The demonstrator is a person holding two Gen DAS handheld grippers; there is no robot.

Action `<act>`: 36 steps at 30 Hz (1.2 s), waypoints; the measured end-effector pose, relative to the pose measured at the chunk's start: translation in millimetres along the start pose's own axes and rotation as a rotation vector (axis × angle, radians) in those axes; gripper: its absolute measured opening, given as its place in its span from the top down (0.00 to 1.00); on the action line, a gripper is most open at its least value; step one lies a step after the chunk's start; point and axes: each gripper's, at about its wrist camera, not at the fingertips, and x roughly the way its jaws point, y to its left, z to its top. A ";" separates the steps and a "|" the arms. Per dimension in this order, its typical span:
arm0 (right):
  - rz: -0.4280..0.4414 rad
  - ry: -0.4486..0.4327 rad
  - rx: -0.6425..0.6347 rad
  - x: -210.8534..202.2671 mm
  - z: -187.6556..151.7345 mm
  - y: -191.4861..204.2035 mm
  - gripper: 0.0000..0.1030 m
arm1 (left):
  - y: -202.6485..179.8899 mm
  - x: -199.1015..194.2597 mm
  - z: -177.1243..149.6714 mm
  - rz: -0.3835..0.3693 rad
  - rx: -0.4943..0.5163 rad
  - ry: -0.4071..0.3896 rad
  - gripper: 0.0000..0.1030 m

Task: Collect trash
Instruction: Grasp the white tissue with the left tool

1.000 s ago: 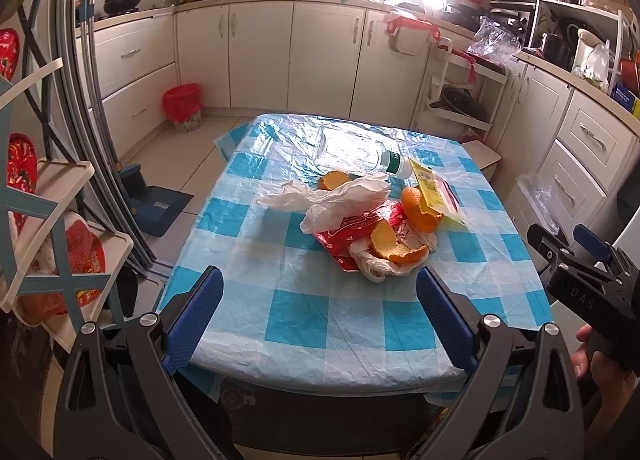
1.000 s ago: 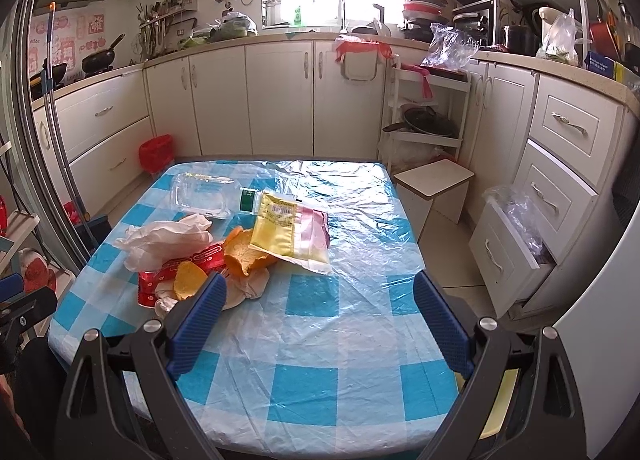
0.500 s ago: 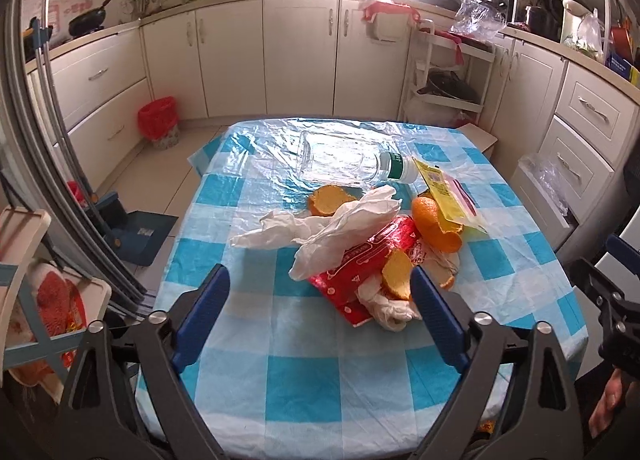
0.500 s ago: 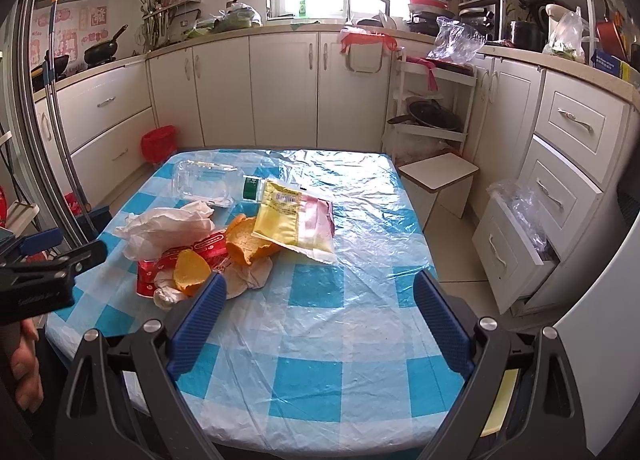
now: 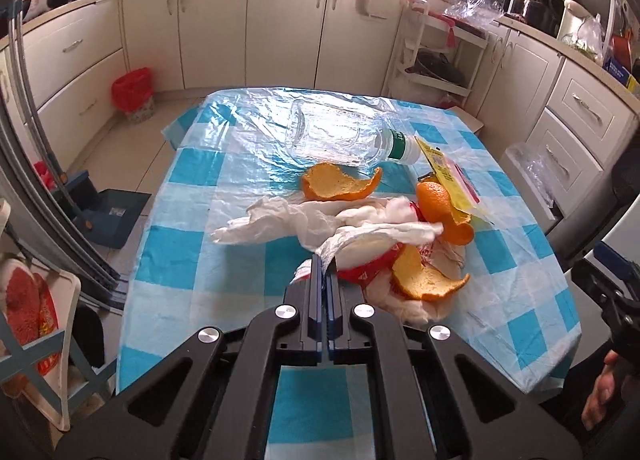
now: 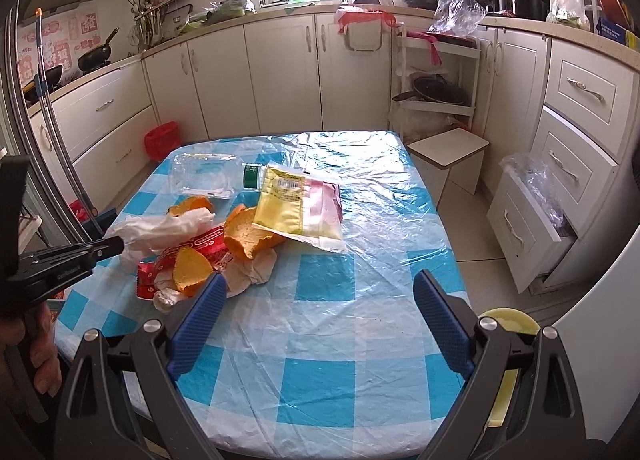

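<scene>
1. Jaws: left gripper (image 5: 323, 266) pinched closed on crumpled white tissue (image 5: 320, 219) – lightest, topmost scrap of the pile.
2. Right gripper (image 6: 316, 316) wide open, empty, above tabletop (image 6: 360, 340) near edge – free for orange peel (image 6: 192, 268).

The left gripper (image 5: 324, 268) reaches forward and low, its two blue-padded fingers pressed together, pinching a thin edge of white tissue (image 5: 340, 250) at their tips. A bare hand (image 6: 24, 344) grips its handle from below, fingers curled. The right gripper (image 6: 320, 324) is level and set back, its jaws spread wide with nothing between them. A hand (image 5: 604, 392) shows under its black frame.
</scene>
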 end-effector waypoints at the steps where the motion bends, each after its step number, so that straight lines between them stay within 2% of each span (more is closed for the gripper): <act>1: 0.004 0.004 0.000 0.6 -0.4 0.7 0.12 | 3.9 -8.9 -4.5 -0.005 -0.007 -0.004 0.98; 3: 0.005 0.008 -0.007 0.8 -1.7 2.7 0.12 | 12.0 -23.5 -14.9 -0.003 -0.016 -0.001 0.98; 6: 0.004 0.015 -0.017 2.3 -3.5 5.5 0.12 | 17.9 -22.0 -29.7 0.025 0.021 0.048 0.97; 8: -0.002 0.020 -0.026 3.0 -5.3 7.2 0.12 | 15.8 -15.9 -37.2 0.051 0.085 0.075 0.85; 9: -0.006 0.023 -0.029 3.6 -5.6 6.9 0.12 | 14.5 -14.1 -39.7 0.059 0.110 0.085 0.67; 10: -0.009 0.024 -0.031 4.0 -5.8 6.4 0.12 | 11.2 -13.4 -41.8 0.060 0.140 0.087 0.53; 14: -0.018 0.031 -0.025 6.3 -6.9 4.6 0.12 | -6.1 -13.0 -42.0 0.055 0.247 0.066 0.41; 18: -0.015 0.033 -0.031 7.9 -6.5 6.5 0.12 | -19.9 -5.0 -38.8 0.032 0.289 0.063 0.29; 23: -0.007 0.037 -0.035 9.1 -6.6 8.5 0.12 | -21.2 25.9 -40.7 0.014 0.273 0.122 0.30; 25: -0.001 0.040 -0.034 10.2 -6.3 8.8 0.12 | -17.3 35.2 -43.6 -0.018 0.247 0.162 0.56; 26: 0.006 0.043 -0.033 11.0 -6.2 9.3 0.12 | -16.5 34.0 -44.0 -0.008 0.248 0.147 0.63; 28: 0.035 0.054 -0.024 13.9 -5.8 11.4 0.12 | -11.6 31.4 -42.0 -0.042 0.227 0.163 0.87; 29: 0.057 0.063 -0.018 16.7 -5.5 13.4 0.12 | -8.4 29.0 -40.7 -0.064 0.204 0.165 0.87; 34: 0.180 0.085 -0.006 30.1 -2.3 30.4 0.12 | 2.2 11.3 -40.4 -0.079 0.161 0.119 0.89; 36: 0.200 0.085 -0.047 34.9 -0.3 43.0 0.19 | 5.8 7.5 -41.6 -0.090 0.144 0.118 0.89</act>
